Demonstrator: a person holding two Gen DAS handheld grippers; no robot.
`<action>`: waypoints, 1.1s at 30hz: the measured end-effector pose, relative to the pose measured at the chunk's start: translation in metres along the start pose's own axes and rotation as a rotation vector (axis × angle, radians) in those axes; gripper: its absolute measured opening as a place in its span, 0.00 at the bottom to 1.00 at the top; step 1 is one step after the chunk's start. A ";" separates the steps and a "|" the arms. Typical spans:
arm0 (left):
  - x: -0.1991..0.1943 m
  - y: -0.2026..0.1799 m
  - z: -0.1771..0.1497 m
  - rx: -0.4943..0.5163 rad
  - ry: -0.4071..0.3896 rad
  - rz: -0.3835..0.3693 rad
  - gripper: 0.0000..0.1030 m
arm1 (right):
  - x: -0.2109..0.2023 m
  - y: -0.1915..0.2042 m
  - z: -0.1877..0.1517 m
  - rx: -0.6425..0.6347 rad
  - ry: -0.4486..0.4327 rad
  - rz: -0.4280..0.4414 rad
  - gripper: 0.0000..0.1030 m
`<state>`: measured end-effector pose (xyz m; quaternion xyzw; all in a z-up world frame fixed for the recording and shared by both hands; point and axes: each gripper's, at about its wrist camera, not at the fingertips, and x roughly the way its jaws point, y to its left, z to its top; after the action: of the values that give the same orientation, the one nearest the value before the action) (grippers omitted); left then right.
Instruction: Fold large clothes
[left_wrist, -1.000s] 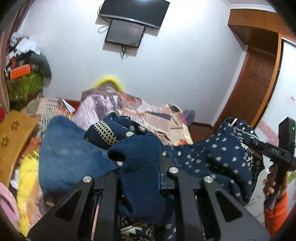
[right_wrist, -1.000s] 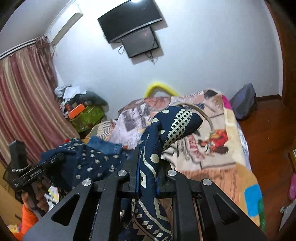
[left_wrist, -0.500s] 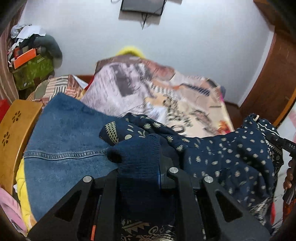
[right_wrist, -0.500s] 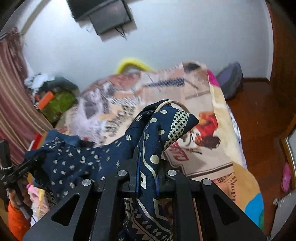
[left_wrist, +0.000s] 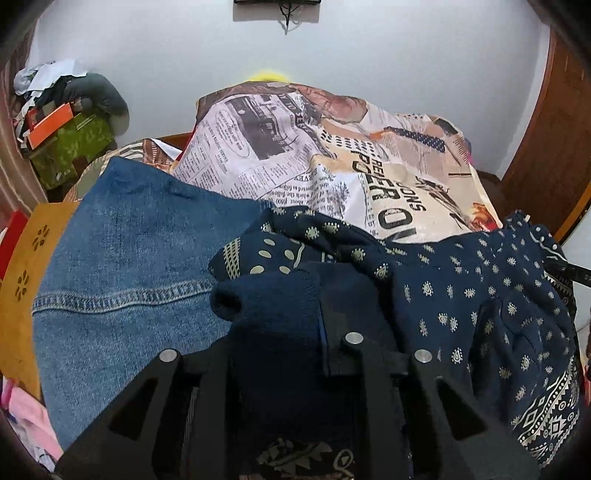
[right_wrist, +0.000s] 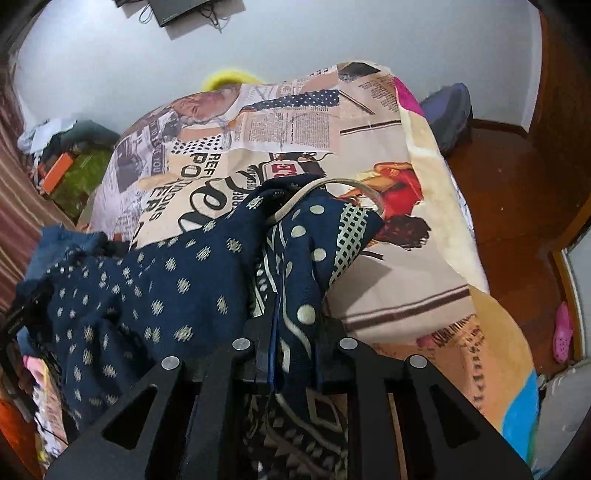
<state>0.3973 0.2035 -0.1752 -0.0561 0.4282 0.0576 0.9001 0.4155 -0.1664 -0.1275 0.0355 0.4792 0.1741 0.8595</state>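
While both tongs (left_wrist: 295, 332) (right_wrist: 293, 332) pinch navy patterned garment (right_wrist: 166, 280), long axis runs tong-to-tong, over bedspread (right_wrist: 388, 147).

left tool (left_wrist: 284, 332), right tool (right_wrist: 295, 332), both clamped, angled downward

Ahead of both tongs the bed (right_wrist: 399, 288) lies open — its newspaper-print cover (left_wrist: 332, 155) is bare from the middle to the far wall. The left side is blocked: a denim garment (left_wrist: 125, 266) spreads there, hard against a wooden board (left_wrist: 26, 280). The navy patterned garment (right_wrist: 166, 280) hangs between the two hands. Right of the bed, bare wooden floor (right_wrist: 517, 192) — a dark bag (right_wrist: 448, 114) at its far end.
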 end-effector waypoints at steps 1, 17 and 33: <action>-0.001 0.000 0.000 -0.005 0.003 0.002 0.20 | -0.003 0.001 -0.001 -0.014 0.004 -0.005 0.14; -0.080 -0.005 -0.073 0.009 0.072 -0.033 0.56 | -0.099 0.023 -0.077 -0.078 0.026 0.033 0.43; -0.076 0.012 -0.219 -0.088 0.327 -0.094 0.60 | -0.123 0.012 -0.203 -0.046 0.139 -0.027 0.54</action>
<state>0.1803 0.1782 -0.2542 -0.1241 0.5629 0.0241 0.8168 0.1831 -0.2176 -0.1345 -0.0030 0.5340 0.1754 0.8271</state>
